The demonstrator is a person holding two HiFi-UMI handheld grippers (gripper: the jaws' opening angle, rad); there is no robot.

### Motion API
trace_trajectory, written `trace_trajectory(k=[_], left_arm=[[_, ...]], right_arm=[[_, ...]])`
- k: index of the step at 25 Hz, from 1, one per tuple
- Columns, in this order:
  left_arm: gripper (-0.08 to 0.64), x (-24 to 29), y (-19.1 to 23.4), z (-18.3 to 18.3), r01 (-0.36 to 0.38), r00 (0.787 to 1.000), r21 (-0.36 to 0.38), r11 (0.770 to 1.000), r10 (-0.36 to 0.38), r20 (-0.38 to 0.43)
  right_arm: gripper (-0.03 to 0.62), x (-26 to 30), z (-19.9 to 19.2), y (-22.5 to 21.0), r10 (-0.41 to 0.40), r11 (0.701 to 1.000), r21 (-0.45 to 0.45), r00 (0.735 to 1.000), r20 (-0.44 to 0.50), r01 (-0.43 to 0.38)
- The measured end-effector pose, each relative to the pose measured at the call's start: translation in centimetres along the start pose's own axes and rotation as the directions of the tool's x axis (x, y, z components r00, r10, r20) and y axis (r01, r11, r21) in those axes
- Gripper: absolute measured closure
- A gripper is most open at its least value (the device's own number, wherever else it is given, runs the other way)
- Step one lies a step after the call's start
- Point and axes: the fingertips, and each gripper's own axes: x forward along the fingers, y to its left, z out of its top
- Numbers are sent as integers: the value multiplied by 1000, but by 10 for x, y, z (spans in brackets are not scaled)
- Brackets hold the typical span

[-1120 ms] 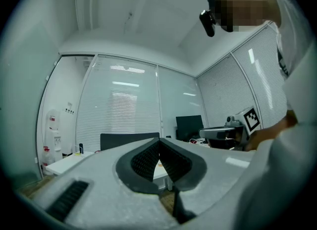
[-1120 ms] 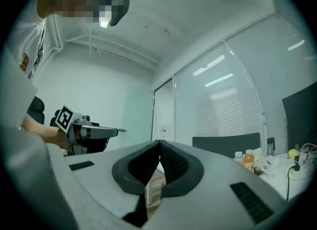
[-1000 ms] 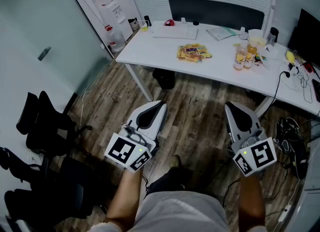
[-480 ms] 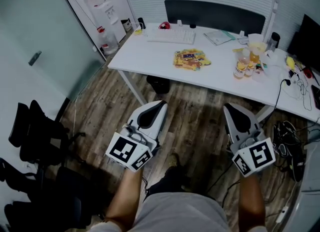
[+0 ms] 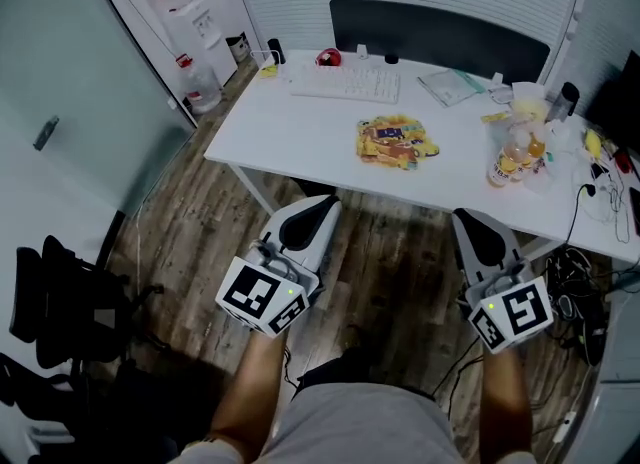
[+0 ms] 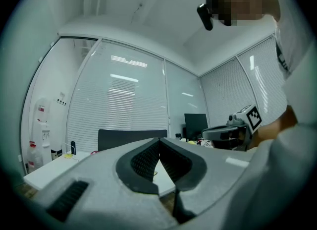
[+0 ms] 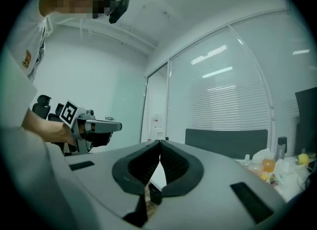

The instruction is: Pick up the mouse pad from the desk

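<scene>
A person is closing in on the white desk (image 5: pixel 290 127), which is sitting larger and nearer in the head view than a second ago. Its front edge is now lying just ahead of the two tools. The left tool (image 5: pixel 322 207) and the right tool (image 5: pixel 470 222) are being carried level and side by side over the wood floor (image 5: pixel 200 222), short of the desk, in the same pose as a moment back. Both are travelling with jaws pressed fully together. Each gripper view is showing nothing between the pads, so neither is holding anything.

The keyboard (image 5: pixel 345 82) is lying toward the desk's back left. The mouse pad (image 5: pixel 397 142), taken here to be the flat yellow printed sheet, is resting near the middle of the desk, apart from the keyboard. It is also apart from the bottles (image 5: pixel 512 157) standing to its right. It is lying untouched, well ahead of both tools.

The task is judged to be only in its approach. The walk-up is shortening the reach, but no grasp is under way, and a tool will need to open before it can take the pad. A sheet lying this flat is likely to be awkward to pinch except at an edge.
</scene>
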Motion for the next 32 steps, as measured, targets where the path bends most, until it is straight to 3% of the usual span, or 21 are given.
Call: trace_trajectory(k=[8, 15, 32], left_arm=[[545, 37, 66, -29, 64, 996, -14, 998, -65, -62], [545, 66, 96, -47, 103, 990, -41, 994, -107, -93], [545, 154, 150, -110, 51, 967, -83, 995, -70, -245]], right_arm=[[580, 65, -20, -13, -48, 999, 4, 998, -52, 48], [580, 87, -36, -31, -94, 996, -2, 990, -108, 95], [579, 147, -93, -118, -95, 995, -16, 968, -231, 94]])
